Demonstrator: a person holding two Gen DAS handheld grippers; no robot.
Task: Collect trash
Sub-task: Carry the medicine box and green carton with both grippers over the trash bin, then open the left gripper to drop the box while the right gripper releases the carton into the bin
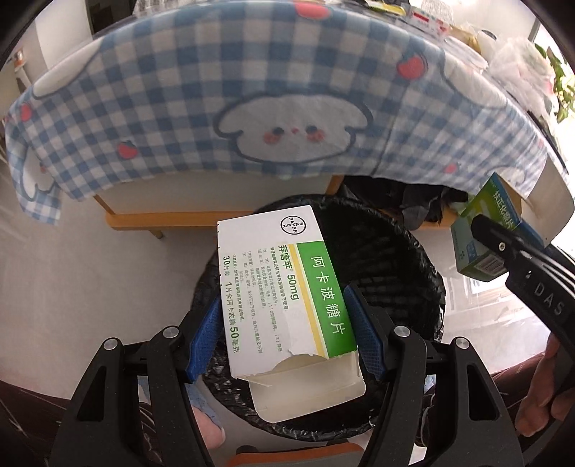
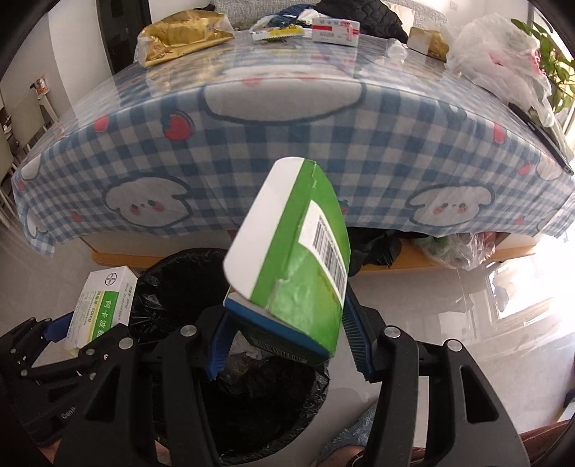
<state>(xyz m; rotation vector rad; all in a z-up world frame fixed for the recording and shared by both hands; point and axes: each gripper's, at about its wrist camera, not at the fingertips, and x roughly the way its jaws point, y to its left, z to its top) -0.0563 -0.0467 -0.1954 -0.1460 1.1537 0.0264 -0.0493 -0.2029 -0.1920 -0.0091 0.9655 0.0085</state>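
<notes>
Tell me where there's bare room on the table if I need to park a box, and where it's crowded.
The near half of the checked tablecloth, from the front edge up to the gold bag and the red-and-white box, is bare. The far edge is cluttered, and the right corner is taken by white plastic bags. The shelf under the table is stuffed too.

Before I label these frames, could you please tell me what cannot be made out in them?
- Bin contents: left wrist view, hidden by the white box and dark liner.
- Green box front print: right wrist view, turned away.
- Packets on the table: right wrist view, too small to read.
</notes>
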